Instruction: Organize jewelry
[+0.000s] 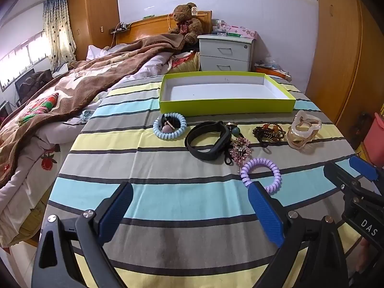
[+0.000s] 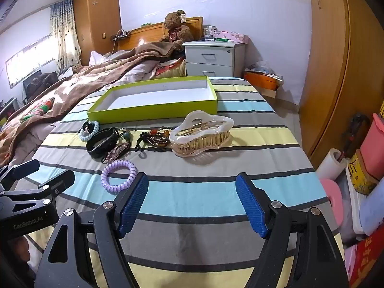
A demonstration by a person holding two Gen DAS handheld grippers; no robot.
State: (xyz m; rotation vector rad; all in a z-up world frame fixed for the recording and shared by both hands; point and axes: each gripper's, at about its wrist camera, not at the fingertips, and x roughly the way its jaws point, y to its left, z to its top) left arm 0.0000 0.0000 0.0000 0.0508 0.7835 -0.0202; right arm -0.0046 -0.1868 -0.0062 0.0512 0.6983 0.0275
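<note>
A lime-green box (image 1: 226, 106) (image 2: 153, 114) with an empty white inside sits on the striped cloth. In front of it lie a blue coil hair tie (image 1: 170, 126) (image 2: 90, 130), a black band (image 1: 207, 140) (image 2: 102, 142), a pink jewelled brooch (image 1: 241, 150), a brown bead bracelet (image 1: 270, 130) (image 2: 154, 138), a cream and gold hair claw (image 1: 303, 129) (image 2: 201, 133) and a purple coil tie (image 1: 261, 174) (image 2: 119, 177). My left gripper (image 1: 190, 201) is open and empty, short of the purple tie. My right gripper (image 2: 192, 193) is open and empty, short of the claw.
A bed with a brown blanket (image 1: 79, 88) lies to the left. A white nightstand (image 1: 225, 52) stands behind the box. Wooden wardrobes (image 2: 336, 72) and stacked items (image 2: 367, 168) are on the right.
</note>
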